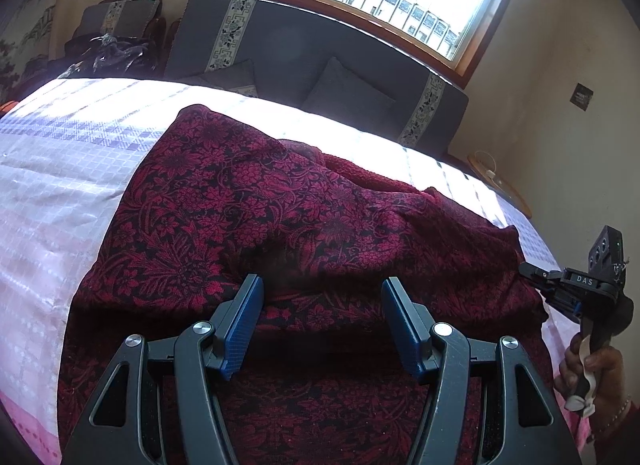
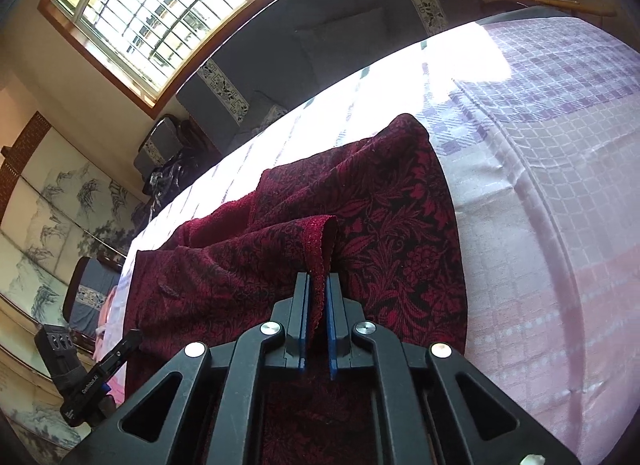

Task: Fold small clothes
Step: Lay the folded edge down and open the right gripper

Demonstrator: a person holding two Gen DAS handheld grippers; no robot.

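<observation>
Left gripper (image 1: pixel 322 293): jaws standing wide, empty, hovering over near hem | garment (image 1: pixel 280 205): lying rumpled on checked bedspread (image 1: pixel 60 169) | right gripper (image 2: pixel 318 305): pinching raised garment edge | advice: left should grip hem before lifting evenly.

Garment (image 1: pixel 248 201): dark crimson floral pattern on a black ground, with a plain crimson edge band. Bed cover (image 1: pixel 60 169): white with a lilac check, turning pink at the near edge. Each claw: black frame, blue pads (image 1: pixel 244 329).
</observation>
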